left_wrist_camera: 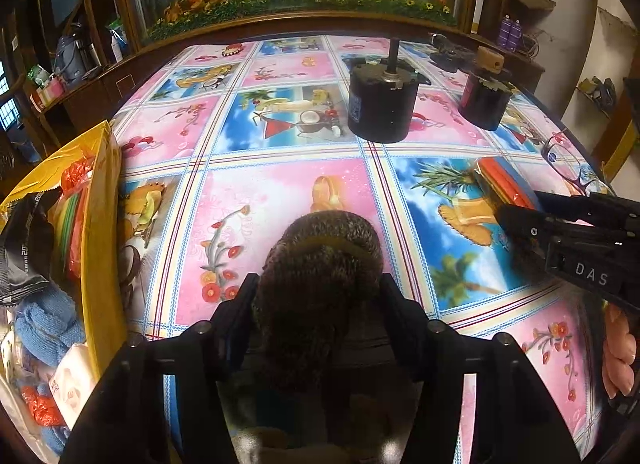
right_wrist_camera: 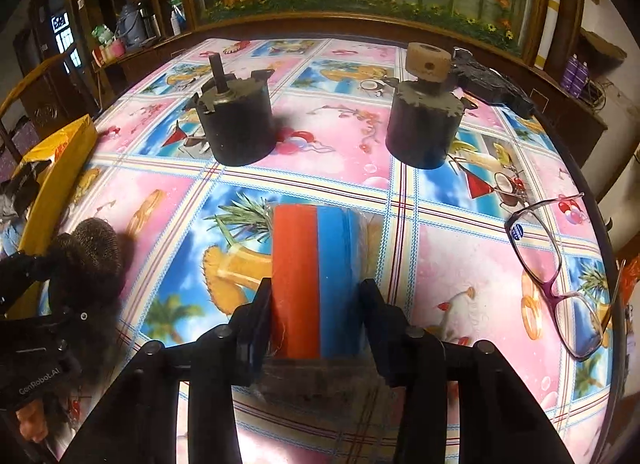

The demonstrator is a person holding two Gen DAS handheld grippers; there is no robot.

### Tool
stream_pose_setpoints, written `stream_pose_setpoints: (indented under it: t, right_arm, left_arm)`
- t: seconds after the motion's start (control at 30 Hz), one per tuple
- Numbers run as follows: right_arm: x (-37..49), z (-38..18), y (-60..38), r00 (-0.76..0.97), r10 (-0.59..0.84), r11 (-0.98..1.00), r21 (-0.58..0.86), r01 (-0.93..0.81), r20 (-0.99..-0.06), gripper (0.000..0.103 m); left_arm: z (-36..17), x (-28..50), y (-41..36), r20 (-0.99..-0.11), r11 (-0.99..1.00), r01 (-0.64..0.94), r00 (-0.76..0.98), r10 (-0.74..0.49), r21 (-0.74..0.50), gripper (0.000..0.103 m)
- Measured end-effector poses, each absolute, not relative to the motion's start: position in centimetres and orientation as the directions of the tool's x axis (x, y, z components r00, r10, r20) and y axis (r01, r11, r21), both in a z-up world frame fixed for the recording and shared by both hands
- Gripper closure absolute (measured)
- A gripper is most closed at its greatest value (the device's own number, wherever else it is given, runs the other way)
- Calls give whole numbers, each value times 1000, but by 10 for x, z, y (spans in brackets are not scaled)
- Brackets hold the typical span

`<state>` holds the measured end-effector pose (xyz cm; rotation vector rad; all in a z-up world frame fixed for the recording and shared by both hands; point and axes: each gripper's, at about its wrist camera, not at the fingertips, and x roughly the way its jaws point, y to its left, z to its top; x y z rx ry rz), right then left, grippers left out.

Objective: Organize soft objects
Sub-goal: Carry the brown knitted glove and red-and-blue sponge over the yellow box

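A dark brown fuzzy pad (left_wrist_camera: 320, 260) lies on the patterned tablecloth, and my left gripper (left_wrist_camera: 320, 292) is shut on it, a finger pressed into each side. In the right wrist view the same pad (right_wrist_camera: 94, 252) shows at the far left. A plastic-wrapped pack of red and blue sponges (right_wrist_camera: 316, 272) lies flat on the cloth, with my right gripper (right_wrist_camera: 316, 304) shut on its near end. From the left wrist view the right gripper (left_wrist_camera: 518, 206) sits over that pack (left_wrist_camera: 500, 180). The yellow box (left_wrist_camera: 100, 224) at the left holds blue cloth, red bags and tissue packs.
Two black cylindrical motors (right_wrist_camera: 240, 124) (right_wrist_camera: 422, 128) stand upright mid-table. Purple-framed glasses (right_wrist_camera: 556, 268) lie near the right edge. A black gadget (right_wrist_camera: 488, 84) rests at the back right. A wooden cabinet with a plant display borders the far side. A hand (left_wrist_camera: 618, 356) grips the right tool.
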<state>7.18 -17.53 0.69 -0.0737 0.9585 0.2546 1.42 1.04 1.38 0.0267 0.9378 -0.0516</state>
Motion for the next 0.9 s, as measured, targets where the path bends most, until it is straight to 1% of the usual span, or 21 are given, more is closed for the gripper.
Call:
stream_pose_setpoints:
  t: [0.13,0.5,0.67,0.9]
  right_arm:
    - [67,17,-176,566,253,958,120,-261,-785,59]
    - [53,37,-162,621,297,949,153,-274,-726,59]
    - [50,38,-150,635,286,953,143,-267,-717,59]
    - [48,37,-147,616,330,941,201,-271,-715,59]
  left_arm:
    - [18,11,11,-791,998,62,610,-49,-13,46]
    - [25,8,14,-768,998,53,638,-54,-26,45]
    - [31,3,14,-746,999,51,665,-43,-12,46]
    - [33,1,17,-738,999,46,673,-42,-14,45]
